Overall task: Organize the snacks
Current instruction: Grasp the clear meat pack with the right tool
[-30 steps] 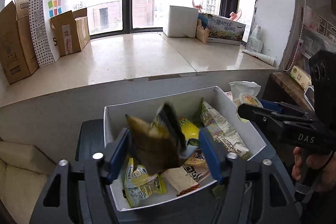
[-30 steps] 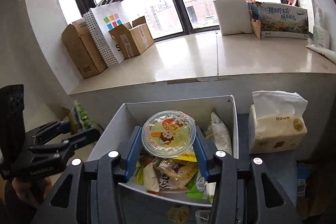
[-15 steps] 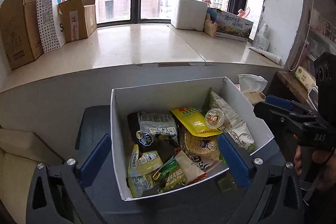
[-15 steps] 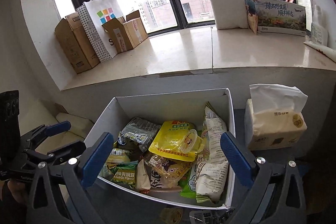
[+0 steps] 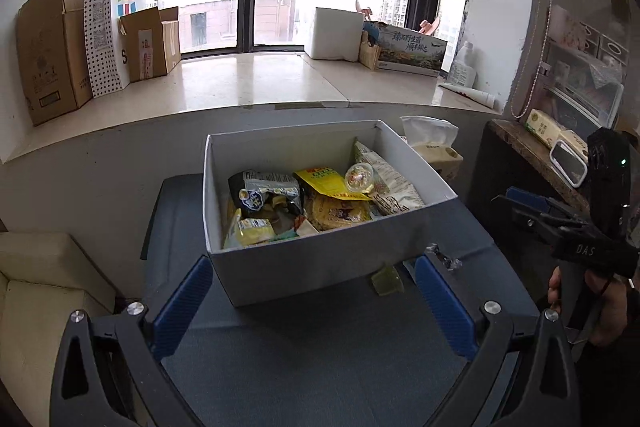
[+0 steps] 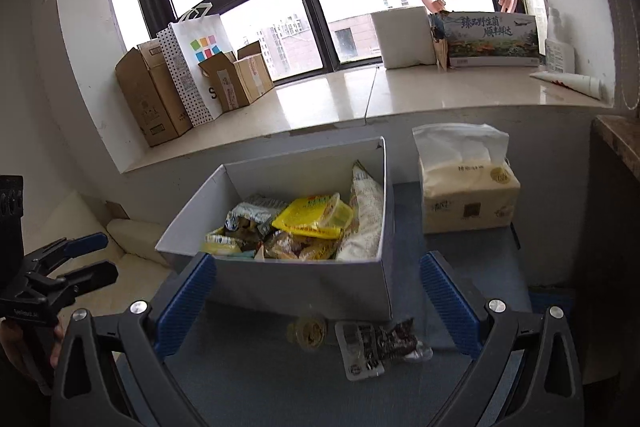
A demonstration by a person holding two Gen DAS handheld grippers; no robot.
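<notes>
Left gripper (image 5: pixel 314 301) and right gripper (image 6: pixel 318 301) are both hanging released near the white box's (image 5: pixel 320 267) near wall, jaws wide with nothing between the pads. The snacks are sitting piled inside the box (dark packet (image 5: pixel 266 193) at left, yellow pouch (image 5: pixel 326 181) and jelly cup (image 5: pixel 359 178) mid, white bag (image 5: pixel 390 183) at right). A small cup (image 6: pixel 309 334) and a loose wrapper (image 6: pixel 374 341) are lying on the grey mat (image 6: pixel 260 379) just in front of the box; a tissue pack (image 6: pixel 466 195) is sitting to the box's right.

1 white box (image 6: pixel 304 283), 1 tissue pack (image 6: pixel 468 203), 3 cardboard boxes (image 6: pixel 148 99), 1 paper bag (image 6: pixel 196 63), 2 tools.
</notes>
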